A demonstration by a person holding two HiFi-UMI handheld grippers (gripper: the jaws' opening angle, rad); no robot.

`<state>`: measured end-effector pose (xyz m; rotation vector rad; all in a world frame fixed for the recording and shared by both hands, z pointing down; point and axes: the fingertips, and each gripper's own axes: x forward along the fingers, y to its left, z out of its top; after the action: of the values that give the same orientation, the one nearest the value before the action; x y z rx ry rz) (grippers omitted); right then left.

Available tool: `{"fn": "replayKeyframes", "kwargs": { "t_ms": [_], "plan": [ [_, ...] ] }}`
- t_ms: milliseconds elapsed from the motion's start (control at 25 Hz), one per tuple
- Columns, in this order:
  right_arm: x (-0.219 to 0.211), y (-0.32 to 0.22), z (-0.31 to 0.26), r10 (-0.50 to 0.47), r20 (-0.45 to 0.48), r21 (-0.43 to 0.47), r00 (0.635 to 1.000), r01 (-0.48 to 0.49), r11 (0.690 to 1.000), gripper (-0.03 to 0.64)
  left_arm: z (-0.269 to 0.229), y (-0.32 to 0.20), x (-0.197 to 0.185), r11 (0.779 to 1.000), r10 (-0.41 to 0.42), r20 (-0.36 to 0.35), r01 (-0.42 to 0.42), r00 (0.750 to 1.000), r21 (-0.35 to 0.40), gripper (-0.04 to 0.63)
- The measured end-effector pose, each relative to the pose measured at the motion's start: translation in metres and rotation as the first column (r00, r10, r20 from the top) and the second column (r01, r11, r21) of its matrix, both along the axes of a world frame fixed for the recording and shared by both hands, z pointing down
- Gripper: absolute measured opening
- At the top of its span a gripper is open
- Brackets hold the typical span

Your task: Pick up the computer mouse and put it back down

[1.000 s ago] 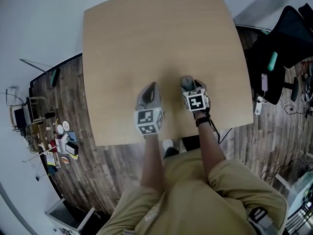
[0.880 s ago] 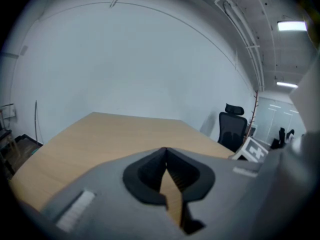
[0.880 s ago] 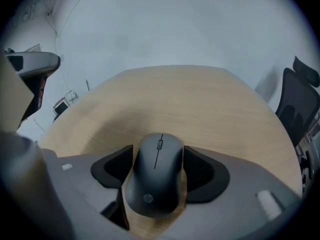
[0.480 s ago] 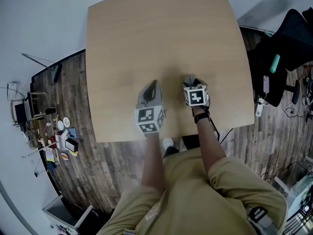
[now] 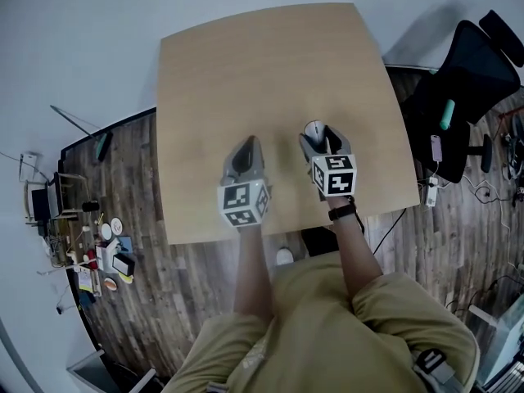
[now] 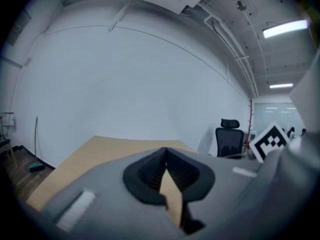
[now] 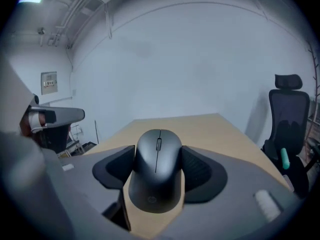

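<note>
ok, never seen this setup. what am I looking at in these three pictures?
There is no robot here. A person holds a hand-held gripper in each hand, each carrying a cube with square markers. The top-down picture comes from a camera on the person's head, looking down at a wooden table. The other two come from cameras riding on the grippers, looking along their jaws. The right gripper has its jaws closed on the sides of a dark computer mouse. The left gripper has its jaws together with nothing between them. I see nothing else on the table.

Table (image 5: 246,72) lies open all round; chair (image 5: 467,68) stands well aside.
</note>
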<state>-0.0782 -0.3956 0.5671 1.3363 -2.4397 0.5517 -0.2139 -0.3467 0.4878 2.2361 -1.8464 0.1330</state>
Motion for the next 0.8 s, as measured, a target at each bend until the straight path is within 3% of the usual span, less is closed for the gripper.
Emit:
{"fn": "replayKeyframes", "kwargs": {
  "t_ms": [160, 400, 600, 800],
  "plan": [
    [0.002, 0.016, -0.079, 0.023, 0.055, 0.164, 0.998, -0.032, 0.986, 0.296, -0.05, 0.017, 0.0, 0.995, 0.006, 0.008, -0.006, 1.0, 0.099, 0.002],
    [0.01, 0.06, -0.176, 0.032, 0.125, 0.359, 0.992, -0.075, 0.931, 0.296, -0.115, 0.049, 0.012, 0.974, 0.033, 0.028, -0.038, 0.999, 0.224, 0.002],
    [0.02, 0.102, -0.226, 0.049, 0.157, 0.448, 0.986, -0.115, 0.887, 0.297, -0.148, 0.083, 0.017, 0.962, 0.036, 0.049, -0.048, 0.998, 0.269, 0.002],
    [0.028, 0.142, -0.245, 0.072, 0.178, 0.478, 0.981, -0.15, 0.866, 0.296, -0.16, 0.118, 0.018, 0.959, 0.03, 0.037, -0.039, 0.999, 0.28, -0.003]
  ]
}}
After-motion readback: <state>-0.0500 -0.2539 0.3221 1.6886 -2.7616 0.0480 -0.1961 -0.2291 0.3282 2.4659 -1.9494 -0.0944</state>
